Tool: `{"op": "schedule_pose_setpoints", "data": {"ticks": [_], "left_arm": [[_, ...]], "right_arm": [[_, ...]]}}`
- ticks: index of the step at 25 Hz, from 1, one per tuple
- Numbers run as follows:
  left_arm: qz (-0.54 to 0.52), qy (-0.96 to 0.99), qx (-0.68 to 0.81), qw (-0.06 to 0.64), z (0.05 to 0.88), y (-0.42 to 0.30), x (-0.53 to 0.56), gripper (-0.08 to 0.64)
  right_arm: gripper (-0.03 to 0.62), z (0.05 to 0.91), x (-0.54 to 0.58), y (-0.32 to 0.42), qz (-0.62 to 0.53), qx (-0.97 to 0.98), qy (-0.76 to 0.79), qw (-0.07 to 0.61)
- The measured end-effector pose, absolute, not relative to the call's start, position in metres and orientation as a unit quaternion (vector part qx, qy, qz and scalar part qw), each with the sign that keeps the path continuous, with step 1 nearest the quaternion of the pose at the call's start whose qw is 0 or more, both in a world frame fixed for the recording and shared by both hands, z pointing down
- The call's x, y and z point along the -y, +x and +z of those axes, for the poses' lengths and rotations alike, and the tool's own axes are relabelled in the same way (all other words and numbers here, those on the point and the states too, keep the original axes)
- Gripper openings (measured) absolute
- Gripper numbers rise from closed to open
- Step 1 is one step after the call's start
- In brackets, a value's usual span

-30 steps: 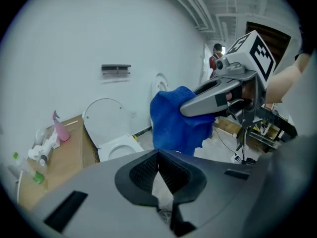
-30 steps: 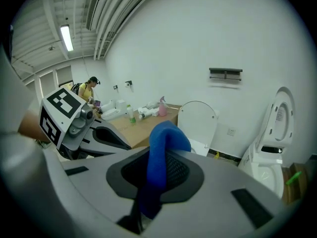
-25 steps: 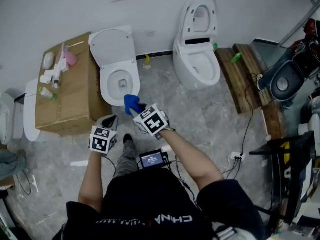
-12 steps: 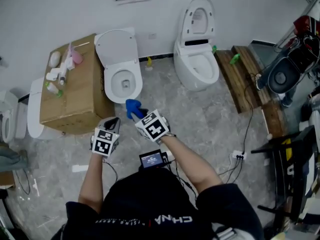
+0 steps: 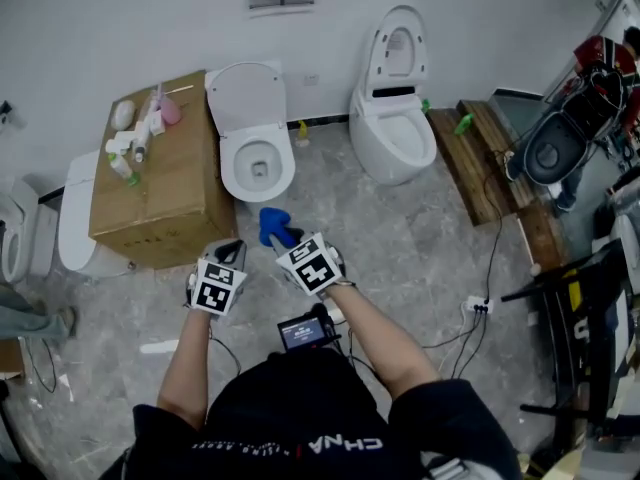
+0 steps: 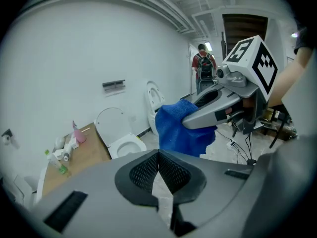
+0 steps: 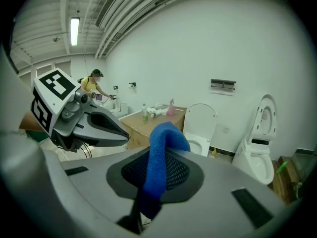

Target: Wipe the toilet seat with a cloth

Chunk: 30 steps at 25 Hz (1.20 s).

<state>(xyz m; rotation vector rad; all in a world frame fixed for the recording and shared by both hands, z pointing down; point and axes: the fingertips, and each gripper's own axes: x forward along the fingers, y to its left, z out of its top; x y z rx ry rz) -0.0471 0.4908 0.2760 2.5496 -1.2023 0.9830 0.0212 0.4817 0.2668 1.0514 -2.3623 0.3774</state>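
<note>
Grey floor [image 5: 430, 248] carries a cardboard box [image 5: 170, 200], bottles [image 5: 137, 140] atop, beside open toilet [image 5: 234, 173].

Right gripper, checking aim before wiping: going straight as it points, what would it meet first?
Probably the front rim of the nearer toilet; depth is unclear, so the right gripper, gripping the blue cloth, may meet floor first.

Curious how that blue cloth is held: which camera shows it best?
The right gripper view: the blue cloth fills its middle, pinched between the jaws. The left gripper view shows it bunched, from the side; the head view, only a small blue patch.
</note>
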Motion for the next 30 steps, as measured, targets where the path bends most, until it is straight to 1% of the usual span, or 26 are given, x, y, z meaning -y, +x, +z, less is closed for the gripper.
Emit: {"op": "schedule_pose_setpoints", "data": {"ticks": [5, 13, 30], "left_arm": [[0.323, 0.86, 0.389, 0.071, 0.275, -0.061, -0.521, 0.012], [0.317, 0.863, 0.386, 0.074, 0.275, -0.061, -0.551, 0.012], [0.332, 0.846, 0.413, 0.06, 0.274, -0.034, -0.529, 0.012]], "right_arm": [[0.051, 0.27, -0.517, 0.01, 0.144, 0.86, 0.412, 0.264], [0.051, 0.269, -0.551, 0.013, 0.15, 0.852, 0.426, 0.265], [0.051, 0.254, -0.53, 0.043, 0.133, 0.861, 0.415, 0.262]]}}
